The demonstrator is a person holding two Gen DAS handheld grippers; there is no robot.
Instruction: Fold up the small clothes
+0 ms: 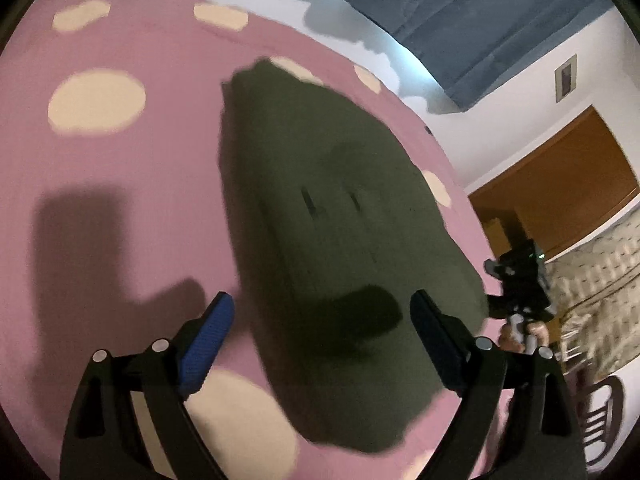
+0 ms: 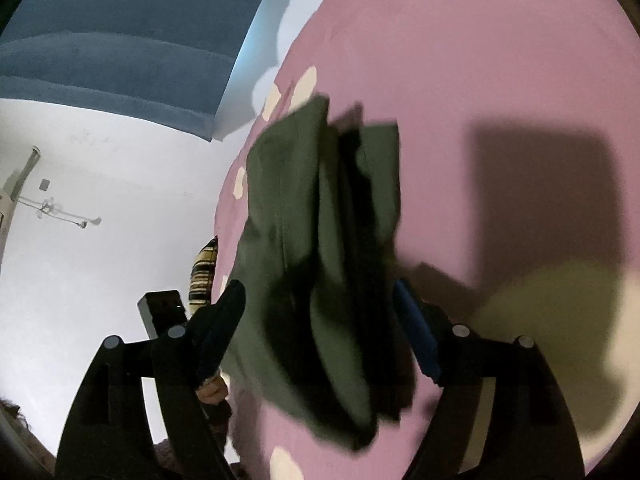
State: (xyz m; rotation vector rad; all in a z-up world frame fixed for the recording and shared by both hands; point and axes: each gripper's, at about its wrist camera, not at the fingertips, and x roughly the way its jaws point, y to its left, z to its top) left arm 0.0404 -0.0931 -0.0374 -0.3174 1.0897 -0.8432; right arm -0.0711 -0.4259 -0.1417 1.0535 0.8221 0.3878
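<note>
A dark olive-green garment (image 1: 332, 220) lies folded in a long shape on a pink bed cover with cream dots (image 1: 120, 160). My left gripper (image 1: 322, 298) hovers over its near end, open wide, with nothing between the blue pads. In the right wrist view the same garment (image 2: 320, 240) shows as a blurred, layered bundle on the pink cover (image 2: 480, 80). My right gripper (image 2: 318, 285) is open, its fingers standing on either side of the cloth without pressing it. The right gripper's body (image 1: 516, 280) appears beyond the bed edge in the left wrist view, held by a hand (image 1: 516, 332).
A blue curtain (image 1: 460, 20) hangs on the white wall behind the bed. A brown wooden door (image 1: 560, 184), patterned fabric (image 1: 600, 272) and a dark chair (image 1: 604, 412) lie past the bed's right edge. A striped sleeve (image 2: 204, 276) shows at the bed's left edge.
</note>
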